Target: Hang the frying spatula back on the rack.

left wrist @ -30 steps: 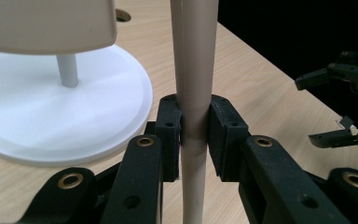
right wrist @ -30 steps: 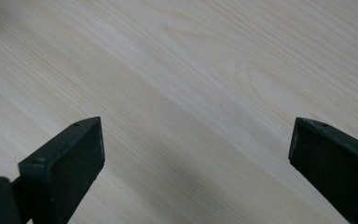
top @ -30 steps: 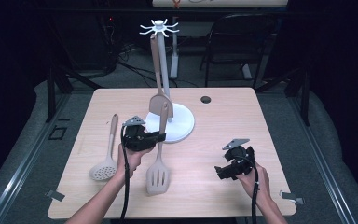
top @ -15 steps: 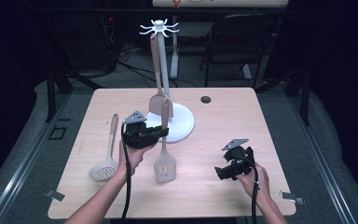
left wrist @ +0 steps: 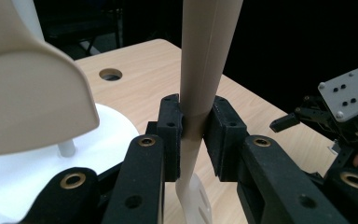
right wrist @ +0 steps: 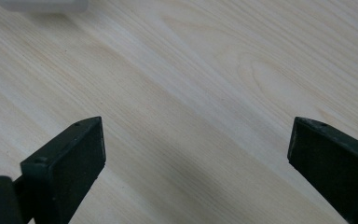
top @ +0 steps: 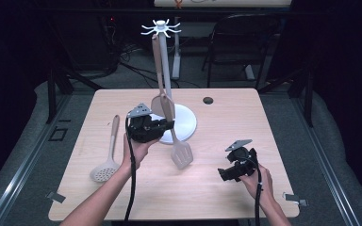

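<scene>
Left gripper jaws pinch the slotted spatula by its handle, clear of the desk beside the utensil rack. Right gripper idle, jaws spread. Next, probably: raise the handle end to a free hook without bumping the hung turner.

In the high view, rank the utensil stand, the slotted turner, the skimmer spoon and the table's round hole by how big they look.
1. utensil stand, the tallest.
2 and 3. slotted turner and skimmer spoon: look alike in length; the turner is lifted nearer the camera, so unranked.
4. round hole, the smallest.
</scene>
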Motion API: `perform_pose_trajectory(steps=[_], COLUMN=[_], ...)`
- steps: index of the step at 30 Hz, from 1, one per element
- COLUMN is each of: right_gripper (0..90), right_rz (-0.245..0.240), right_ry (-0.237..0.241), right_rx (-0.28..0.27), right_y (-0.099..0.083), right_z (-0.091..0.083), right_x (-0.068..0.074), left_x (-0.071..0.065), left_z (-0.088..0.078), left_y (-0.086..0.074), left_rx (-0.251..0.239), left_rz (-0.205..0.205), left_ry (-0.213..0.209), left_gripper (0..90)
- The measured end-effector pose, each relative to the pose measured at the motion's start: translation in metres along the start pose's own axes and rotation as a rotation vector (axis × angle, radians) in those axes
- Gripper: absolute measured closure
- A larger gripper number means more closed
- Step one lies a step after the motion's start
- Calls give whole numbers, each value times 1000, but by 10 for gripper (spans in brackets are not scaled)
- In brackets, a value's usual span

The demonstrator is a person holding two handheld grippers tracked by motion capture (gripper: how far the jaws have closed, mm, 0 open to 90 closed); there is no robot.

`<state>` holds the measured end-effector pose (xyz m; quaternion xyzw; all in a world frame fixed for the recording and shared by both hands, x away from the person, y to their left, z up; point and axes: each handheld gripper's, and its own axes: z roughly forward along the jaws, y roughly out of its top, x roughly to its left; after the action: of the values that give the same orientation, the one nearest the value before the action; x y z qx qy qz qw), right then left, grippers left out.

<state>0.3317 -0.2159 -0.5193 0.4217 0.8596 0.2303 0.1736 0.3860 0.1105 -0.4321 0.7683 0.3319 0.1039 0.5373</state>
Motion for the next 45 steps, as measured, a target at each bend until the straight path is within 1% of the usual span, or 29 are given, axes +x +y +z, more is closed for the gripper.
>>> perform_pose_trajectory(steps=[3,7,8,9,10,16,18,19,21,25,26,27,31,35,36,40,45], right_gripper=[39,38,39,39,38,33,32,29,26,20,20,20,19,21,21,21,22], right_rz=[2,1,4,6,2,-4,-6,-7,-7,-5,-6,-6,-9,-15,-22,-29,-20], right_ry=[0,-1,5,3,3,1,5,8,12,23,25,25,23,28,19,16,22], right_rx=[4,9,5,3,8,-3,-8,-7,-8,-16,-16,-16,-5,-10,-4,-3,-6], right_y=[0,0,0,0,0,0,0,0,0,0,0,0,0,1,1,1,1], right_z=[0,2,2,2,1,2,2,3,3,3,3,3,4,4,4,4,5], right_x=[0,0,0,0,-1,-1,-1,-1,-1,-1,-1,-1,-2,-1,-1,0,-1], left_x=[-1,-2,-2,-1,-1,1,1,2,2,2,3,3,5,7,7,11,14], left_z=[2,5,5,5,6,8,8,9,9,10,10,10,11,12,13,16,16], left_y=[7,15,17,20,21,37,39,43,45,53,57,57,67,72,73,80,87], left_rx=[-2,-1,-3,1,-6,-6,-8,-11,-9,-12,-10,-10,-7,-8,-8,-5,-10], left_rz=[15,36,38,41,39,58,59,62,66,72,81,81,96,97,99,101,102], left_ry=[0,13,15,17,19,32,30,36,34,43,47,47,58,64,67,78,86], left_gripper=[765,765,765,765,765,765,765,765,765,765,765,765,765,764,764,764,764])
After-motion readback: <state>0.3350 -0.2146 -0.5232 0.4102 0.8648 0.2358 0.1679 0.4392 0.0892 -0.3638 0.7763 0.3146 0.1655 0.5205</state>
